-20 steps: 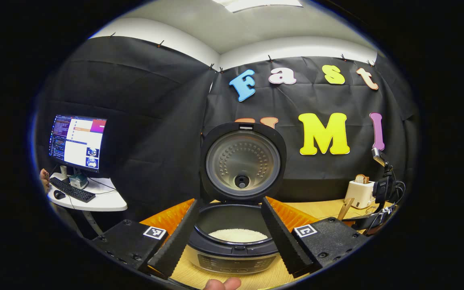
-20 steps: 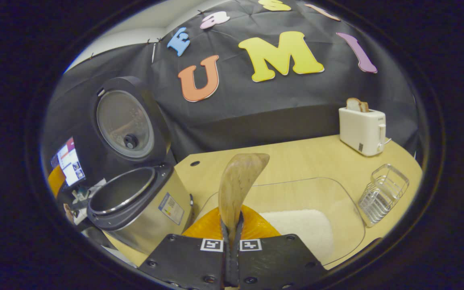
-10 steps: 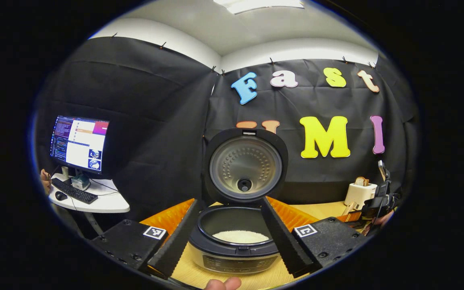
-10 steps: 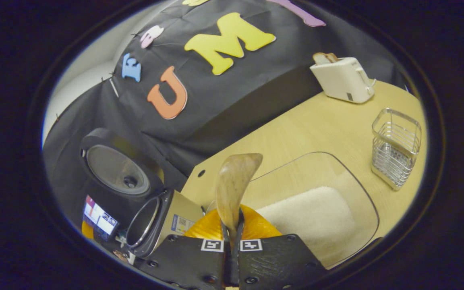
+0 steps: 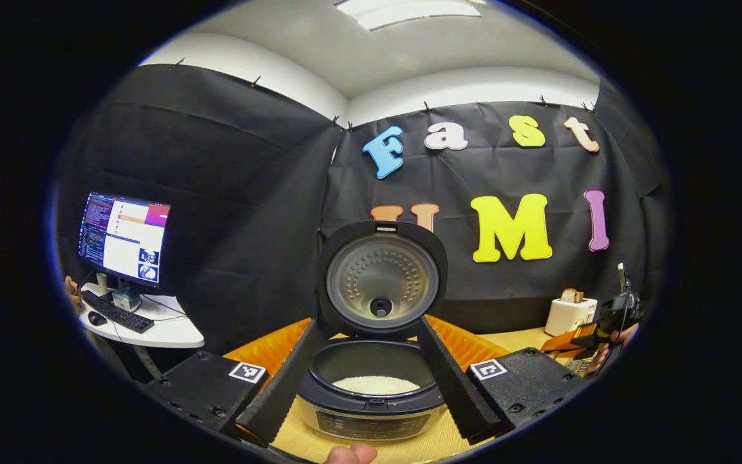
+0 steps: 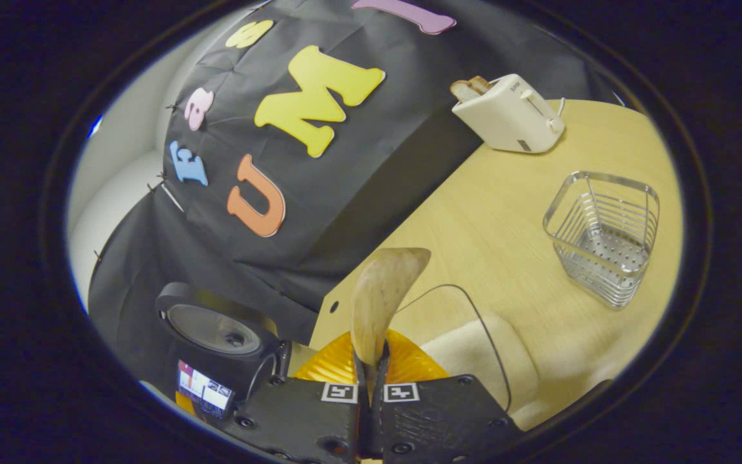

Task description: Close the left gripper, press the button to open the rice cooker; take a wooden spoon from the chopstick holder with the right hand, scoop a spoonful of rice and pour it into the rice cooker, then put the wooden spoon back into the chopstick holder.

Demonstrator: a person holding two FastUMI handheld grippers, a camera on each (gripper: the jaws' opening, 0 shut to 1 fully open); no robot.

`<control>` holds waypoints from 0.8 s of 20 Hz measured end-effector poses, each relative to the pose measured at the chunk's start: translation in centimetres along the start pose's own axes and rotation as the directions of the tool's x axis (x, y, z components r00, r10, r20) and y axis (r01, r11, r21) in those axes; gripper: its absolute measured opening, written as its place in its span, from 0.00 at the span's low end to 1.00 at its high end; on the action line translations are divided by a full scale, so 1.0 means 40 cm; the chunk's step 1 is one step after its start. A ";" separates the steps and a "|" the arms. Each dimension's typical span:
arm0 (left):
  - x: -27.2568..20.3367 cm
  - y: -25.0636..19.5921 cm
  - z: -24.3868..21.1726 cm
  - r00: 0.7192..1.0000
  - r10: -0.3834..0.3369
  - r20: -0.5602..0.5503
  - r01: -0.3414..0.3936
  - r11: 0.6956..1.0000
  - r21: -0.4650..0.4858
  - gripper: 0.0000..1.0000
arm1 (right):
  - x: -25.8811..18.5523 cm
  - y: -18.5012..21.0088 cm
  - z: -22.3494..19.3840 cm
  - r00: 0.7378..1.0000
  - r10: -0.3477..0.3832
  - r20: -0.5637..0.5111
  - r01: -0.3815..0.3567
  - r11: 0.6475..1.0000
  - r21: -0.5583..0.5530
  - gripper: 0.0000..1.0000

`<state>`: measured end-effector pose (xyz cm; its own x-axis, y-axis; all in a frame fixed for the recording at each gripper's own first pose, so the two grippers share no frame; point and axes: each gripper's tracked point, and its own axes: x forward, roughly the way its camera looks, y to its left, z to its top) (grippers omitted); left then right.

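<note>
Left gripper [image 5: 366,380] spread wide, grasping nothing, fingers flanking the open rice cooker [image 5: 371,403] on the wooden table [image 6: 506,238]; lid [image 5: 380,280] raised upright, white rice [image 5: 374,385] inside the pot. Right gripper [image 6: 371,377] clenched on the wooden spoon [image 6: 380,299], bowl up and empty, above a clear tray of rice [image 6: 480,348]. Wire chopstick holder [image 6: 603,235] upright and well apart to the right, near a white toaster [image 6: 509,119]. Monitor [image 5: 123,235] and keyboard on a side desk, seen in the left gripper view.

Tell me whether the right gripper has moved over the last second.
Yes. In the right gripper view the toaster and wire chopstick holder have shifted, and the rice cooker slid low: it swung toward the holder, wooden spoon clamped.
</note>
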<state>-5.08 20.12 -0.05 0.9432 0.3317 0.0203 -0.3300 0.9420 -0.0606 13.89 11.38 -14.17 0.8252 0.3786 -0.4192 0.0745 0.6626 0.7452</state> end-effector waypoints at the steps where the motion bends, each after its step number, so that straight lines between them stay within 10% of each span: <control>1: -0.002 -0.004 0.002 1.000 -0.002 0.004 0.002 1.000 0.001 0.95 | -0.008 0.001 0.019 1.000 0.012 0.011 -0.012 1.000 0.020 0.00; 7: -0.007 0.018 0.014 1.000 0.015 0.021 -0.016 0.999 0.047 0.99 | -0.043 0.020 0.104 0.996 0.056 0.070 -0.062 0.994 0.086 0.00; 16: -0.005 0.111 -0.039 0.995 0.071 -0.069 -0.066 0.996 0.067 0.99 | -0.042 0.332 0.102 0.976 0.207 0.072 -0.205 0.978 -0.038 0.00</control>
<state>-6.67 24.15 -1.90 0.9177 0.3936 -0.0534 -0.3939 0.9191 0.0056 15.79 16.91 -1.47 0.8607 0.4604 -0.2174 -0.1175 0.5950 0.7951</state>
